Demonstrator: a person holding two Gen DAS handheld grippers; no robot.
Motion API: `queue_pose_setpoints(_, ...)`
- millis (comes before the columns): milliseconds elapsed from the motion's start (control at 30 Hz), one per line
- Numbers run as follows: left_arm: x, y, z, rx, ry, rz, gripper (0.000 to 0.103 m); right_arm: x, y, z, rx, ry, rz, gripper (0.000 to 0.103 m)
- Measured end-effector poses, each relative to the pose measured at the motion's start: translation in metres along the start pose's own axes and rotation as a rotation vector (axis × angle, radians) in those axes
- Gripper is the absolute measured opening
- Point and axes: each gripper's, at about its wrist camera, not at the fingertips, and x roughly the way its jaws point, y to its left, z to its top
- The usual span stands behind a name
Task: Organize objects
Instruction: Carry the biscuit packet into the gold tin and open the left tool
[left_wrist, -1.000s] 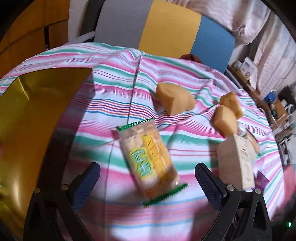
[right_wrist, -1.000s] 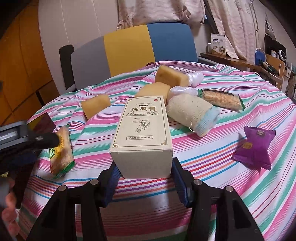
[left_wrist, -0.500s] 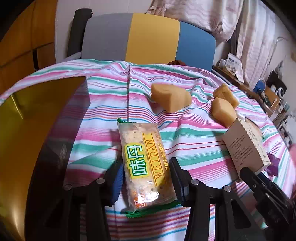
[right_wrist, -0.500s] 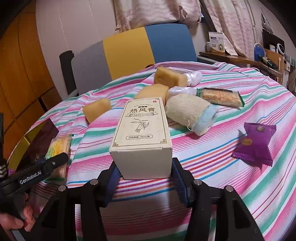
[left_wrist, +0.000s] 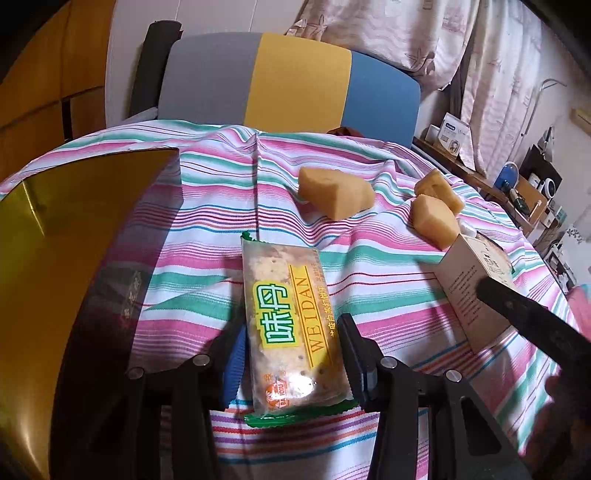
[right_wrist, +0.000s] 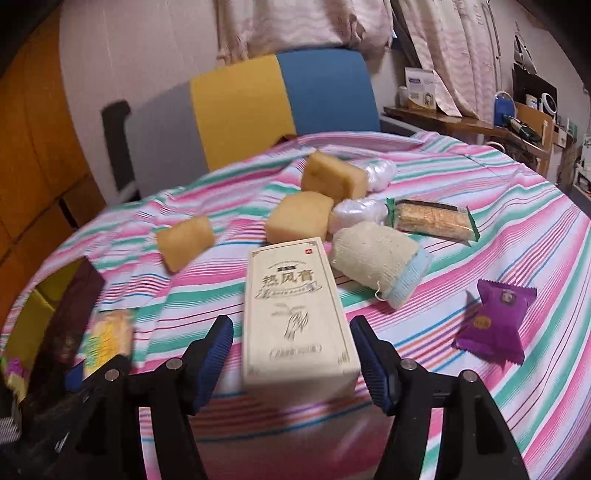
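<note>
My left gripper (left_wrist: 291, 354) is shut on a green-and-yellow cracker packet (left_wrist: 288, 325) and holds it over the striped tablecloth (left_wrist: 207, 221). The packet also shows blurred in the right wrist view (right_wrist: 107, 339). My right gripper (right_wrist: 295, 362) is open, its pads a little apart from the sides of a beige carton (right_wrist: 295, 314) that stands between them. The carton also shows at the right of the left wrist view (left_wrist: 476, 284), behind a black arm of the right gripper.
A gold box (left_wrist: 55, 258) lies at the left. Three yellow sponge blocks (right_wrist: 184, 242) (right_wrist: 299, 221) (right_wrist: 332, 177), two white wrapped bundles (right_wrist: 356, 214), a cloth roll (right_wrist: 376, 266), a second cracker packet (right_wrist: 432, 219) and a purple sachet (right_wrist: 495, 321) lie on the cloth. A padded chair (right_wrist: 258, 107) stands behind the table.
My left gripper closed on the cracker packet and lifted its near end. My right gripper, shut on the carton before, has opened slightly around it.
</note>
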Motion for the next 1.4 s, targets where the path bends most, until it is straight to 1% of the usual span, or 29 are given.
queue_pose_setpoints(67, -0.002, 0.001, -0.001, 0.0, -0.003, -0.004, 0.047, 0.009, -0.001, 0.0, 0.0, 0.02, -0.003, 0.064)
queue_pose_setpoints(133, -0.003, 0.002, -0.003, 0.0, -0.006, -0.009, 0.047, 0.015, 0.0, -0.003, -0.011, 0.03, -0.008, 0.054)
queue_pose_setpoints(233, -0.006, 0.002, -0.005, 0.002, -0.015, -0.013, 0.047, 0.007, 0.003, -0.008, -0.028, -0.025, 0.004, 0.051)
queue_pose_setpoints(400, -0.014, 0.0, -0.011, 0.021, -0.044, -0.002, 0.046, -0.01, 0.028, -0.02, -0.151, -0.107, 0.019, 0.051)
queue_pose_setpoints(533, -0.024, 0.002, -0.018, 0.027, -0.061, 0.003, 0.046, -0.012, 0.045, -0.026, -0.233, -0.123, 0.014, 0.051)
queue_pose_setpoints(633, -0.036, -0.001, -0.026, 0.061, -0.081, 0.004, 0.046, -0.011, 0.046, -0.027, -0.242, -0.124, 0.016, 0.051)
queue_pose_setpoints(800, -0.057, -0.004, -0.037, 0.078, -0.096, -0.052, 0.046, -0.009, 0.041, -0.027, -0.208, -0.112, 0.028, 0.051)
queue_pose_setpoints(933, -0.079, -0.004, -0.04, 0.083, -0.125, -0.079, 0.046, -0.012, 0.04, -0.029, -0.205, -0.12, 0.026, 0.051)
queue_pose_setpoints(1067, -0.098, 0.004, -0.036, 0.062, -0.151, -0.088, 0.046, -0.014, 0.046, -0.032, -0.234, -0.127, 0.02, 0.051)
queue_pose_setpoints(1167, -0.109, 0.015, -0.032, 0.04, -0.167, -0.066, 0.046, -0.017, 0.051, -0.034, -0.259, -0.141, 0.02, 0.051)
queue_pose_setpoints(1400, -0.128, 0.053, -0.026, -0.057, -0.181, -0.023, 0.046, -0.021, 0.055, -0.04, -0.275, -0.143, 0.043, 0.051)
